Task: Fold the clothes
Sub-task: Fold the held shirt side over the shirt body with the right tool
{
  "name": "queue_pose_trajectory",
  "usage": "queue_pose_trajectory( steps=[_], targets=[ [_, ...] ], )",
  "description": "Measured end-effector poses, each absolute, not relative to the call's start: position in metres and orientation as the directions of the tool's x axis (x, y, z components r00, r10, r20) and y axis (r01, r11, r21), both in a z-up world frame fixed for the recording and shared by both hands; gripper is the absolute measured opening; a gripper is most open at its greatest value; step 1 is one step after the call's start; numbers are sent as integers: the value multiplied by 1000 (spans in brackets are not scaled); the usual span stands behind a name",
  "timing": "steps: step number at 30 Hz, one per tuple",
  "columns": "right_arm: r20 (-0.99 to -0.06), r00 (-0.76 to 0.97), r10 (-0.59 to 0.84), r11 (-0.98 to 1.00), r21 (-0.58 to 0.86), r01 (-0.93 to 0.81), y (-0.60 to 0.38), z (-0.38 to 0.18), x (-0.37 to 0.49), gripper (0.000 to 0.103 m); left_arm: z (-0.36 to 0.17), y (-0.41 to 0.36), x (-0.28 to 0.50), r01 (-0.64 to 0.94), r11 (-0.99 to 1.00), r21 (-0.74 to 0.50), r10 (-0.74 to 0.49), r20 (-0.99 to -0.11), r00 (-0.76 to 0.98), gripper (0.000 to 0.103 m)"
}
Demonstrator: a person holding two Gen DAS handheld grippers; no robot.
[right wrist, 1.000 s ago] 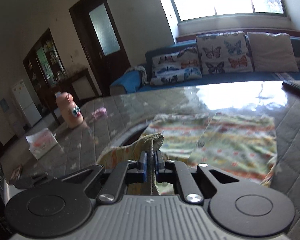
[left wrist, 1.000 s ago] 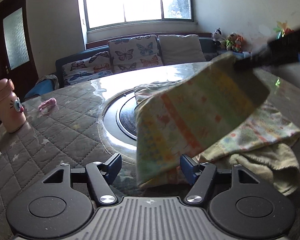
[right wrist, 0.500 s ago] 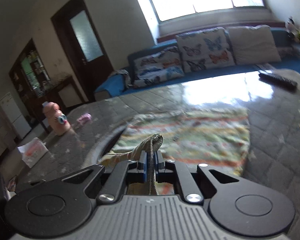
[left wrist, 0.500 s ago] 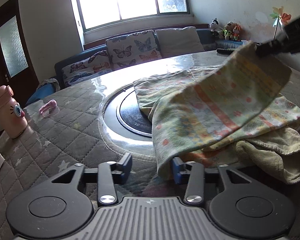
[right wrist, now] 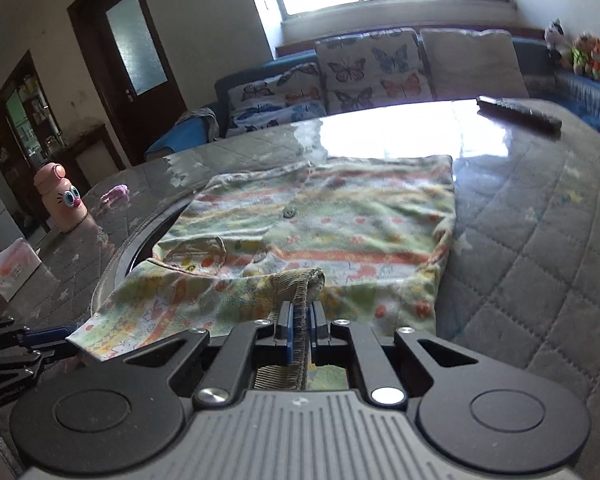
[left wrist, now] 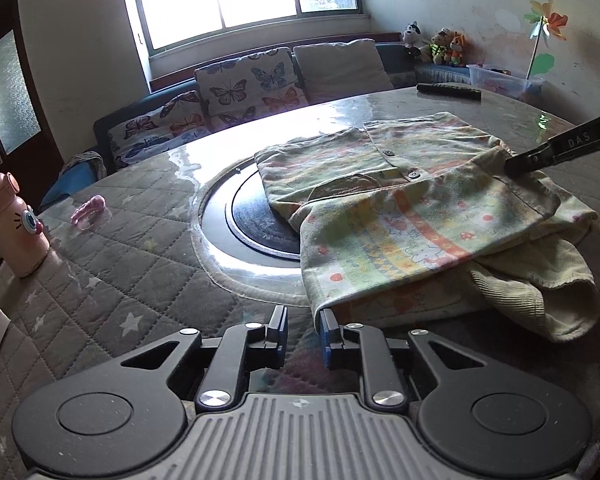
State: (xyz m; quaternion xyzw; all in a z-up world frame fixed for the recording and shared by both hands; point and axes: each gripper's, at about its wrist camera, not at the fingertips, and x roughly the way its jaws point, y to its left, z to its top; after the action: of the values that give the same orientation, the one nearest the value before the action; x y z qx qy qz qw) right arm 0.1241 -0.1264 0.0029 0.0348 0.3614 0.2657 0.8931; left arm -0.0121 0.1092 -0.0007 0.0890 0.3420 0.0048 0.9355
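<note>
A small garment with pastel stripes, buttons and a beige corduroy lining lies on the round table, its near part folded over the rest. My right gripper is shut on the garment's corduroy edge; in the left wrist view the right gripper reaches in from the right, low over the cloth. My left gripper sits at the near left corner of the fold with its jaws closing. That corner touches the tip of its right finger, and bare table shows in the gap between the pads.
A black turntable disc is set in the quilted table top under the garment's left side. A pink bottle and a pink trinket stand at the left, a remote at the far edge. A sofa runs behind.
The right gripper came down and laid the lifted half of the garment onto the part on the table. The left jaws narrowed from wide apart to a small gap.
</note>
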Motion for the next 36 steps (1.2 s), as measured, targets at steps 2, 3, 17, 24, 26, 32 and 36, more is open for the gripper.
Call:
queue_pose_trajectory(
  steps=[2, 3, 17, 24, 26, 32, 36],
  targets=[
    [-629, 598, 497, 857, 248, -451, -126, 3, 125, 7, 7, 112, -13, 61, 984, 165, 59, -637, 769, 20],
    [-631, 597, 495, 858, 247, -451, -125, 2, 126, 7, 12, 113, -13, 67, 984, 164, 54, -633, 772, 20],
    [-625, 599, 501, 854, 245, -459, -127, 0, 128, 7, 27, 111, 43, 69, 994, 89, 1, -619, 785, 20],
    [-617, 615, 491, 856, 209, -473, -123, 3, 127, 7, 1, 106, 92, 55, 998, 40, -14, -663, 748, 16],
    [-623, 611, 488, 857, 208, -472, -123, 0, 128, 7, -8, 110, 97, 31, 998, 48, 10, -680, 733, 15],
    [-647, 593, 480, 860, 215, -462, -124, -9, 131, 7, -10, 114, 93, 12, 998, 69, 38, -674, 737, 15],
    [-643, 614, 458, 871, 186, -455, -125, -3, 131, 8, 1, 108, 89, 17, 996, 83, 40, -648, 760, 16]
  ],
)
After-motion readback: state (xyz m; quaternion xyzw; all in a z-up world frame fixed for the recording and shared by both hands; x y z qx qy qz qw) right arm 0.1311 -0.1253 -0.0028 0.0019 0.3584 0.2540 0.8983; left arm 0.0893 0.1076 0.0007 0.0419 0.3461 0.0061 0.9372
